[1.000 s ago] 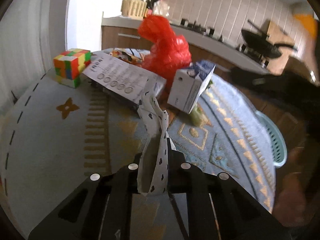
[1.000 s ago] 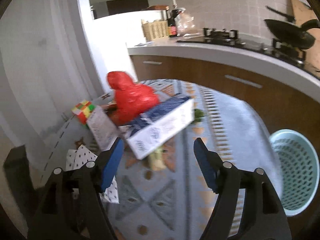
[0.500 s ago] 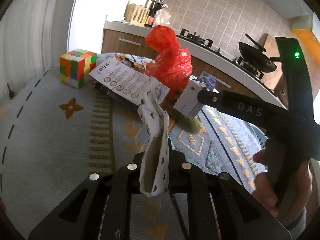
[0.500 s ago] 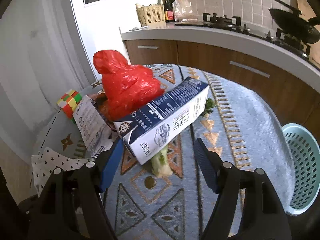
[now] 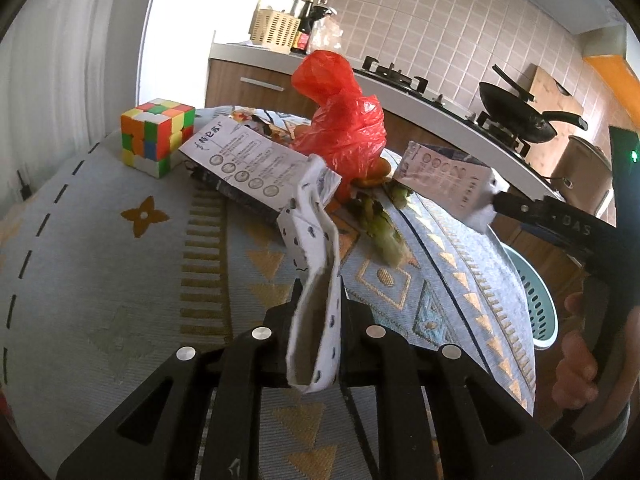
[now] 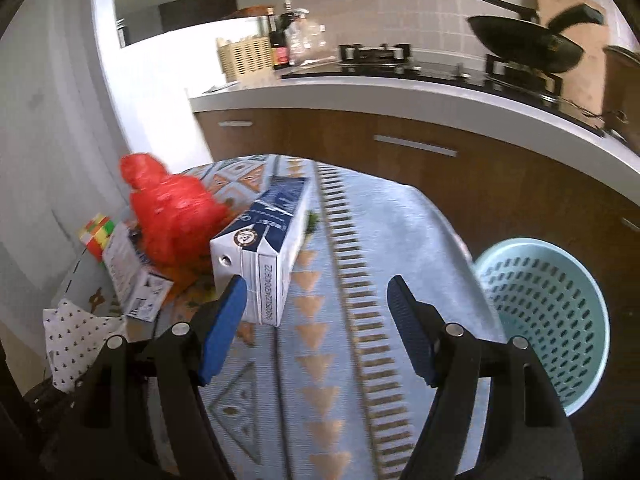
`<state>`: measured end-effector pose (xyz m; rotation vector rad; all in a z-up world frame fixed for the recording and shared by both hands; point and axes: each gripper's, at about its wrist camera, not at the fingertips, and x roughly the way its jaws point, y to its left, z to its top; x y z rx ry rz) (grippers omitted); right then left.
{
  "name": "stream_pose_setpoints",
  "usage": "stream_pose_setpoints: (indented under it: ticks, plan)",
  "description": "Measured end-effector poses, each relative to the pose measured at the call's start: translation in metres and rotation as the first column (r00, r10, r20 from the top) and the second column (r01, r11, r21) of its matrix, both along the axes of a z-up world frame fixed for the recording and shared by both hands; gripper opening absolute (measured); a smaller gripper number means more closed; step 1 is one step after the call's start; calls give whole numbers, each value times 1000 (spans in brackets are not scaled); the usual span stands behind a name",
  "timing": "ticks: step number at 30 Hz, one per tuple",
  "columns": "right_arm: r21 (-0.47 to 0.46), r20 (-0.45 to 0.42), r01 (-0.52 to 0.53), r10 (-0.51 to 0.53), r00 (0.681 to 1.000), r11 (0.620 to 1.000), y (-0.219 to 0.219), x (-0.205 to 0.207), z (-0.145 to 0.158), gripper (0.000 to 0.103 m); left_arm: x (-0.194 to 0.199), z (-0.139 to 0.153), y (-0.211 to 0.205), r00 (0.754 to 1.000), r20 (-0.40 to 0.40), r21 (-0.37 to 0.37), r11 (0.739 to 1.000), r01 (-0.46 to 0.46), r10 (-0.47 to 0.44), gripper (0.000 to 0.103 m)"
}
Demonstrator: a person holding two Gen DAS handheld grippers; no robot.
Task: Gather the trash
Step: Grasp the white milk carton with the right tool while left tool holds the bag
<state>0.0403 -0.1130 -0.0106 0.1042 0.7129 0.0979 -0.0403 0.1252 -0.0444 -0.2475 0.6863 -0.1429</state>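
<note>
My left gripper [image 5: 318,312] is shut on a white paper bag with black dots [image 5: 314,276] and holds it above the table; the bag also shows in the right wrist view [image 6: 74,336]. My right gripper [image 6: 316,308] is open, its left blue finger [image 6: 224,320] touching the near end of a blue and white carton [image 6: 266,240], which stands tilted over the table. In the left wrist view the carton [image 5: 444,182] is at a black fingertip [image 5: 516,208]. A red plastic bag [image 5: 344,124], vegetable scraps [image 5: 382,228] and a printed box [image 5: 248,168] lie behind.
A Rubik's cube [image 5: 154,134] stands at the table's far left. A light green trash basket [image 6: 548,316] stands on the floor to the right of the table [image 6: 384,264]. Behind runs a kitchen counter [image 6: 400,92] with a stove and a black wok [image 6: 524,46].
My right gripper has moved in to the carton, and the carton has swung and risen at its near end. My left gripper still holds the dotted bag, nearly in place.
</note>
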Motion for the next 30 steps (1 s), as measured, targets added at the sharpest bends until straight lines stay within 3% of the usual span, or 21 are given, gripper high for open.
stream_pose_setpoints:
  ticks: [9,22,26,30]
  plan:
    - [36,-24,32,-31,999,999,-31,-1,-6,69,0,0,0,1000,0,-1,1000,1,-1,14]
    - [37,-36,-42,44,998,998,-8,4,-13,69,1,-2,-1,1000,-6,-8,1000,9,-9,15]
    - [-23,-46,7,-8,999,1000,-6,13,-21,69,2,-1,1,1000,-7,-10,1000,12,-12,15]
    - [2,-44,114,-114,992,993,-35,19,-21,69,3,-1,0,1000,-11,-10,1000,13,-14,15]
